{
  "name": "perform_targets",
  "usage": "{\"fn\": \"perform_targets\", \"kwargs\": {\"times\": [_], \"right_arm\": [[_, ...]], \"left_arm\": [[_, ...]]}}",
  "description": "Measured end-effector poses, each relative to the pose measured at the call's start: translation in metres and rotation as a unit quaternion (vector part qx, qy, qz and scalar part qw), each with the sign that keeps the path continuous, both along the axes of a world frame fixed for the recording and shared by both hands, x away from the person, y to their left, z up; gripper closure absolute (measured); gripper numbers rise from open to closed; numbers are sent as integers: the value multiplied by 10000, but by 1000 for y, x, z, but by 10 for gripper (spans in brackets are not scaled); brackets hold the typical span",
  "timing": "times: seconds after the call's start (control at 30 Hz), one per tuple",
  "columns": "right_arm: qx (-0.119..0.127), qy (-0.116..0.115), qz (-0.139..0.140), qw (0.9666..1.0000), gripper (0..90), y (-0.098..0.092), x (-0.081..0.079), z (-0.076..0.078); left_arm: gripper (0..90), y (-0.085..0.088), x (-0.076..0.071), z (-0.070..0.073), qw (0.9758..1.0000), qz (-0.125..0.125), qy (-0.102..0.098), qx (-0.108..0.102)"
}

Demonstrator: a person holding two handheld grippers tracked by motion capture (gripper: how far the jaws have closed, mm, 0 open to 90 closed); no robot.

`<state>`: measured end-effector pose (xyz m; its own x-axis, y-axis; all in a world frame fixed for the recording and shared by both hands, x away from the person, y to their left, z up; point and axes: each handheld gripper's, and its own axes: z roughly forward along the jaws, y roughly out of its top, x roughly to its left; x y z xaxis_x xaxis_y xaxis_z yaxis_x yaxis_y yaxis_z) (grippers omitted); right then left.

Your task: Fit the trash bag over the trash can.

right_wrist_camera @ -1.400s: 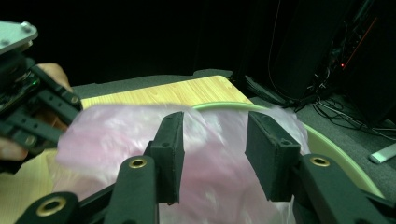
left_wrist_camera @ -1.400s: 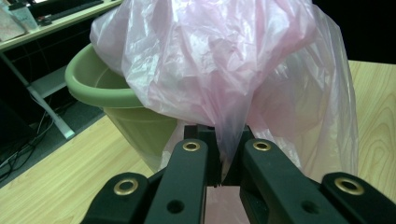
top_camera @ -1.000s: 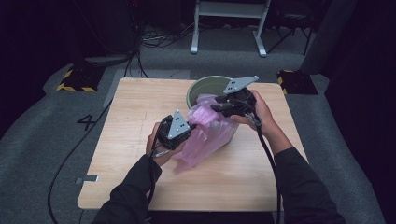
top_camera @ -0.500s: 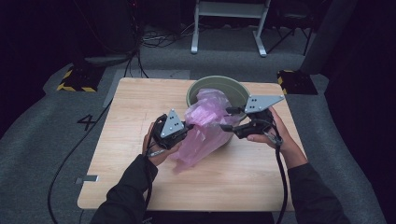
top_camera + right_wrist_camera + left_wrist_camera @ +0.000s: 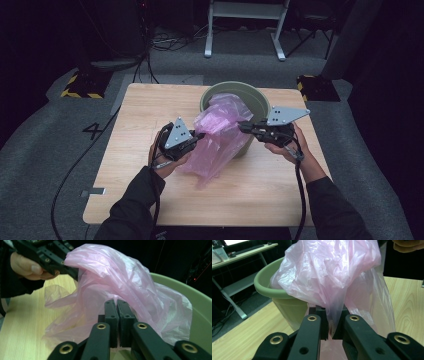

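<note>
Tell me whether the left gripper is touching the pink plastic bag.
Touching. The left gripper view shows the left gripper with both jaws shut on a fold of the pink plastic bag, film pinched between the pads.

The pink bag (image 5: 220,135) covers part of the green tub (image 5: 255,102) rim and hides the tub's interior. The bag's upper end is cut off at the top edge of the left gripper view. Whether film lies between the right tool's (image 5: 117,312) shut jaws cannot be determined.

I see the green tub (image 5: 260,102) and the pink bag (image 5: 220,135) blocking the table's (image 5: 140,115) far middle. Its left side, near edge and right corner lie open for me.
</note>
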<state>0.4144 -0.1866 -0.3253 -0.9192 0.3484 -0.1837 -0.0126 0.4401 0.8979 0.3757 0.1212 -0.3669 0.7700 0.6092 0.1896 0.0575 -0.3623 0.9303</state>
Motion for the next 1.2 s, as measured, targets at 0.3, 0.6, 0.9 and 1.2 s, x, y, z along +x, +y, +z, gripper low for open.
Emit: {"fn": "perform_targets", "kwargs": {"times": [0.3,0.6,0.9,1.2], "right_arm": [[253,118,-552,9981,900,-3,21,4],[171,521,-1551,9864,900,-18,64,-2],[-210,723,-1936,9782,630,-21,75,-15],[286,579,-1393,9881,325,-30,51,0]], "left_arm": [[744,-5,6,12,10000,1,21,86],[492,1,13,18,9995,-10,187,-258],[851,-1,17,12,9991,-203,352,-123],[897,-9,21,10,9994,6,332,40]]}}
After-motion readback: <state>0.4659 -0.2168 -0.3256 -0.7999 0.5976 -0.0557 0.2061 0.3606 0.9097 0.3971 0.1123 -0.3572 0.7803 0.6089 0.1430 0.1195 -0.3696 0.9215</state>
